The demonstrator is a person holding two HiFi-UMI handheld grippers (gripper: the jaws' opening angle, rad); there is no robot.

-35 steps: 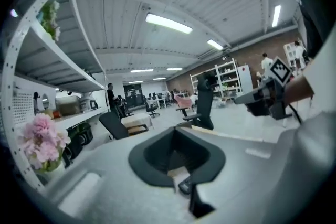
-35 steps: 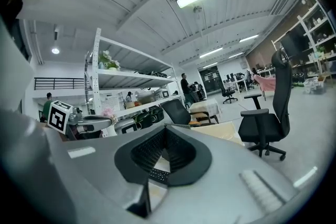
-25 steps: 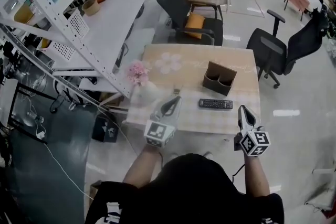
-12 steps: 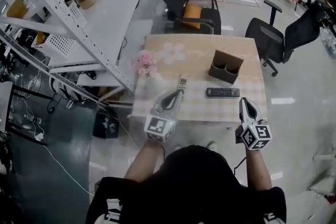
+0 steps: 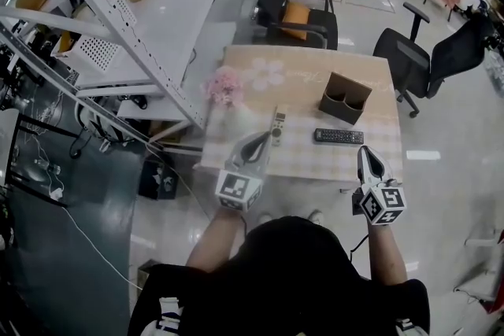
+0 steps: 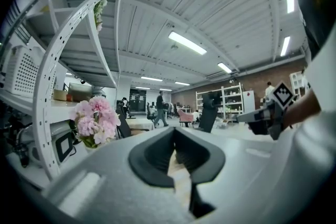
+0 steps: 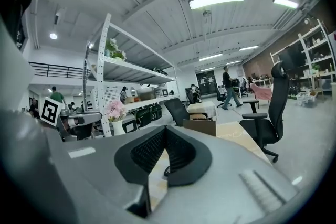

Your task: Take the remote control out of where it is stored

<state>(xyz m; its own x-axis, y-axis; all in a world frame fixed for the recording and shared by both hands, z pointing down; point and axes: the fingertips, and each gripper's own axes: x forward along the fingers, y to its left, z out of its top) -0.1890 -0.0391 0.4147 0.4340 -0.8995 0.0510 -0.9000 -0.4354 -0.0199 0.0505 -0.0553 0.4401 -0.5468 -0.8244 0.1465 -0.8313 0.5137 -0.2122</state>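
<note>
Remote control [image 5: 339,136], the black one, is already out in the open. From the head view it lies flat on the table [image 5: 307,86], just in front of the brown holder [image 5: 339,111], whose two pockets look empty to me. Its long axis runs left to right, parallel to the table's near edge; I cannot tell which end is the front. A second, pale remote [image 5: 277,126] lies to its left with its long axis running near to far. A second ago that one was mostly hidden behind my left gripper [image 5: 264,139]; now it shows in full just beyond the tip. The table has also slid up and to the right in the frame. My right gripper [image 5: 366,153] hangs at the near edge, short of the black remote control. I judge that I have only been moving relative to the table, with nothing gripped, and the holder may have nothing left to give up.

In the left gripper view the fingers are pressed together with nothing between them, and only a sliver of tabletop shows past them.

The right gripper view shows its fingers together and empty too. The holder stands beyond them. A small dark shape low in the gap may be the remote, but I cannot be sure.
</note>
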